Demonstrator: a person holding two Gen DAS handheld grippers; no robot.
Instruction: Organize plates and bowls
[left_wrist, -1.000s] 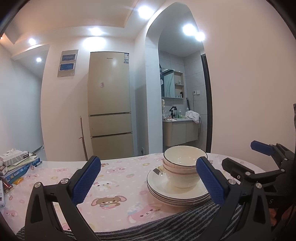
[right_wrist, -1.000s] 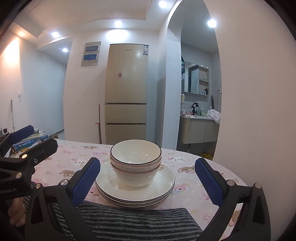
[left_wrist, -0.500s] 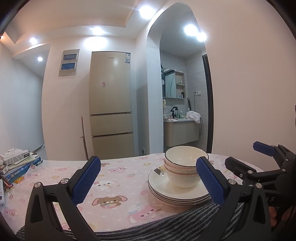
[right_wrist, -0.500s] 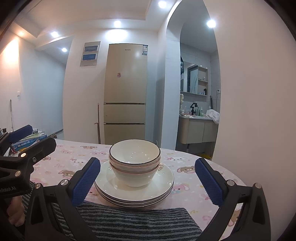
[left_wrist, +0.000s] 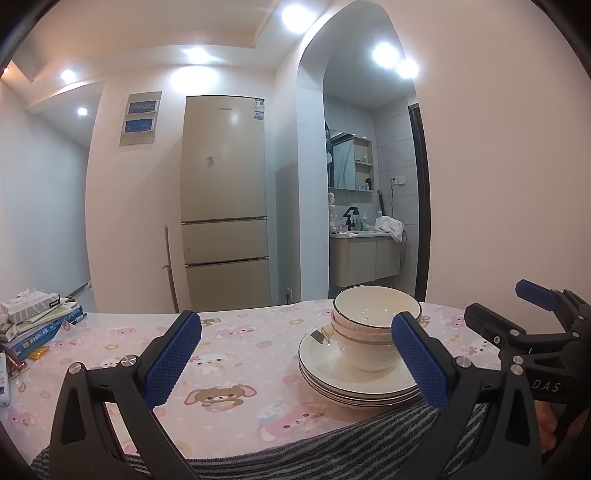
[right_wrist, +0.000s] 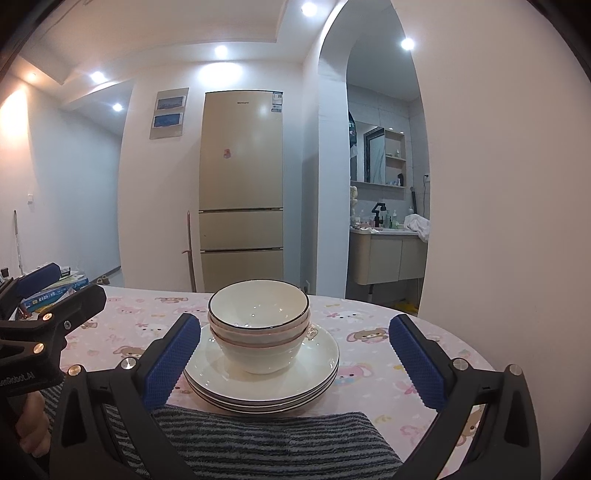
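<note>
From the left wrist camera, the left tool (left_wrist: 295, 354) is wide open with nothing between its blue pads, just hanging over the tabletop (left_wrist: 236, 343) with its pink bear-print cloth. The bowls (left_wrist: 373, 328) are nested together and sit on a stack of plates (left_wrist: 354, 384), a bit right of center, and the right-hand pad (left_wrist: 417, 358) overlaps the edge of that pile in the picture, though I can't tell if it's actually touching. A striped gray towel (left_wrist: 332, 450) lies along the near edge, right up against the plates. Off on the far right you can see the right tool (left_wrist: 509, 317), also spread open and holding nothing, with a bit of a hand (left_wrist: 546, 417) below it. Books and a tissue box (left_wrist: 31, 302) are piled at the far left of the tabletop, well apart from the dishes. In the right wrist camera, the right tool (right_wrist: 295, 350) is open too, and the bowls (right_wrist: 258, 325) on the plates (right_wrist: 262, 384) sit pretty much dead center between its two pads, with clear gaps either side. The striped towel (right_wrist: 266, 443) is in front of the stack. The left tool (right_wrist: 55, 299) pokes in from the left edge, a hand (right_wrist: 33, 424) showing under it. A tall beige fridge (right_wrist: 242, 188) stands behind the tabletop.
</note>
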